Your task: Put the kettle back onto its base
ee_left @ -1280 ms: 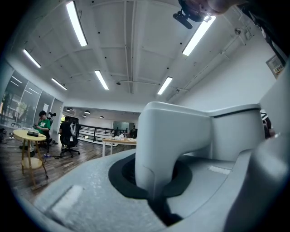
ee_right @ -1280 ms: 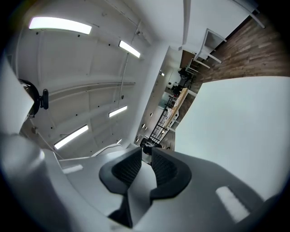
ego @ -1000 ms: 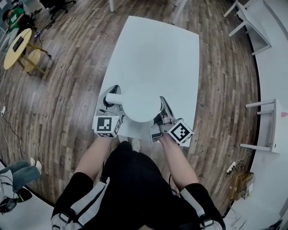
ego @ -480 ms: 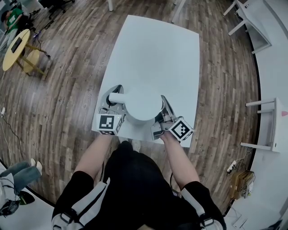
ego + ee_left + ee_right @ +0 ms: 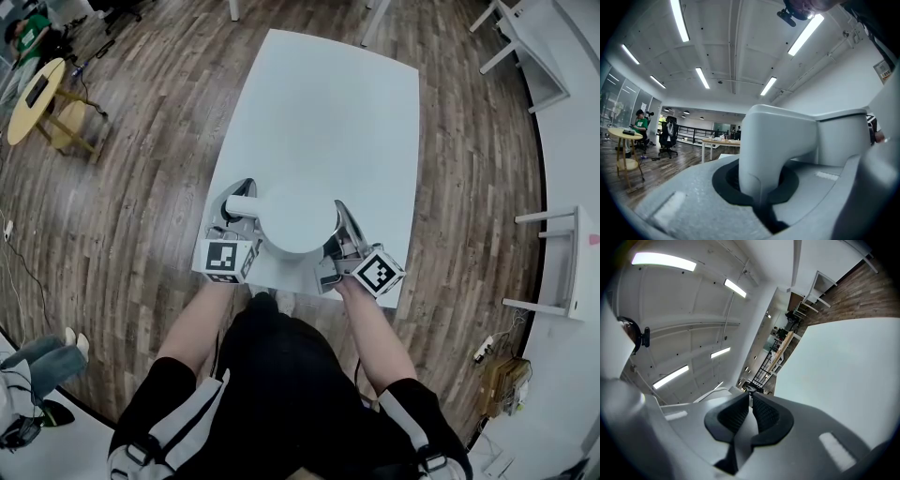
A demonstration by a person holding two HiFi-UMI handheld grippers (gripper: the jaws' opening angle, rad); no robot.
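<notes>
A white kettle (image 5: 293,220) stands near the front edge of the white table (image 5: 328,103); I see it from above and no base shows under or beside it. Its handle (image 5: 242,204) points left, and my left gripper (image 5: 236,199) is shut on it. In the left gripper view the handle (image 5: 764,140) fills the gap between the jaws of the left gripper (image 5: 759,164), with the kettle body (image 5: 843,136) behind. My right gripper (image 5: 336,211) hangs against the kettle's right side. In the right gripper view, the right gripper (image 5: 750,393) has just been closing, pads nearly together, nothing between them.
The table's front edge (image 5: 281,277) lies just below the kettle, with the person's legs right behind it. Wooden floor (image 5: 141,187) surrounds the table. A round yellow side table (image 5: 37,98) stands far left, and white furniture (image 5: 553,253) stands at the right.
</notes>
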